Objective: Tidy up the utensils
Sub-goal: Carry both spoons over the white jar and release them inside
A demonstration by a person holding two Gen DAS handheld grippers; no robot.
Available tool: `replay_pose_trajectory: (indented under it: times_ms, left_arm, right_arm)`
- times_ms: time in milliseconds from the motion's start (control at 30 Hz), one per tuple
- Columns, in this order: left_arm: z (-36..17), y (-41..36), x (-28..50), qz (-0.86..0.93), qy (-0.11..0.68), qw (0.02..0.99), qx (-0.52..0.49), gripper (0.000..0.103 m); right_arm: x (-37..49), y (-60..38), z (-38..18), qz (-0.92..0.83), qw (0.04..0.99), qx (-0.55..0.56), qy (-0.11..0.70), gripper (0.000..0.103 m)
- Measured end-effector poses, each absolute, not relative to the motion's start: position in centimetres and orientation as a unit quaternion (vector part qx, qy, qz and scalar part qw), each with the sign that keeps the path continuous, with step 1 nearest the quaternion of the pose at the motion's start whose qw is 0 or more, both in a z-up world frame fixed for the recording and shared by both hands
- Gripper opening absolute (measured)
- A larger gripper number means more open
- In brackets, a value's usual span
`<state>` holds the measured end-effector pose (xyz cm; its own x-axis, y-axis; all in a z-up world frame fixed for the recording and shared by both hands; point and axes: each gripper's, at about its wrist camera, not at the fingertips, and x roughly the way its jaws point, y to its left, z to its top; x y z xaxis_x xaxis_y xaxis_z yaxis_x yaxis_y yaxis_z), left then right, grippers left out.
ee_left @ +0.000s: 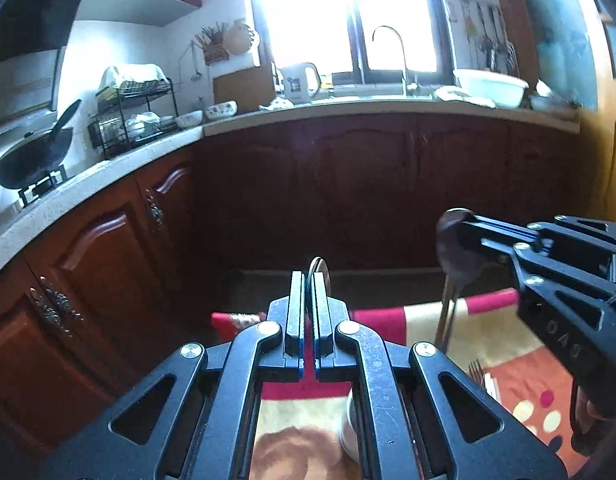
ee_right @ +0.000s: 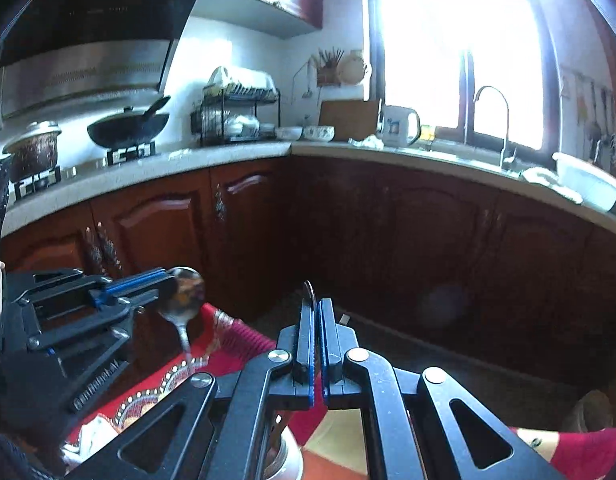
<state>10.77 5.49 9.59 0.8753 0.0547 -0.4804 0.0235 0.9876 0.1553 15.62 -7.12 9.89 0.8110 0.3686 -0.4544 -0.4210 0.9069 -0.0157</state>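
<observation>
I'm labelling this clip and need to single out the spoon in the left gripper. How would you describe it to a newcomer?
Start at the patterned red cloth below the dark cabinets. Above it, at the left of the right wrist view, the left gripper has its jaws shut on a shiny metal spoon. Its bowl points up and its handle hangs down; the right gripper's spoon looks darker.

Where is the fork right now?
The fork lies on the patterned cloth, low on the right of the left wrist view. It sits just below the right gripper, which holds a spoon above it.
</observation>
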Motion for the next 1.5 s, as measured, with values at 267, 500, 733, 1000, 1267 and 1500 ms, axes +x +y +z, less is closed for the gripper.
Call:
replay_pose_trajectory:
  times_ms: [267, 500, 733, 1000, 1267, 1500]
  left_arm:
    - [6.5, 4.4, 10.3, -0.005, 0.28, 0.957, 0.08, 0.001]
    - [5.7, 4.4, 9.5, -0.008, 0.302, 0.952, 0.057, 0.002]
    - [6.7, 4.8, 7.8, -0.013, 0.307, 0.951, 0.026, 0.03]
    - [7.5, 3.6, 4.8, -0.032, 0.313, 0.949, 0.005, 0.039]
    - [7.0, 1.4, 2.5, -0.043, 0.333, 0.942, -0.007, 0.039]
    - [6.2, -1.0, 1.1, -0.059, 0.349, 0.935, -0.008, 0.039]
  right_arm:
    - [16.3, -7.7, 5.8, 0.235, 0.926, -0.033, 0.295, 0.002]
    - [16.1, -8.0, 3.8, 0.279, 0.893, -0.009, 0.354, 0.003]
    - [14.2, -11.7, 4.6, 0.273, 0.894, 0.044, 0.352, 0.028]
    - [11.4, -13.4, 5.3, 0.26, 0.898, 0.053, 0.35, 0.032]
    - [7.9, -14.6, 5.1, 0.228, 0.904, 0.033, 0.36, 0.039]
    - [5.1, -16.8, 4.3, 0.199, 0.908, 0.017, 0.369, 0.043]
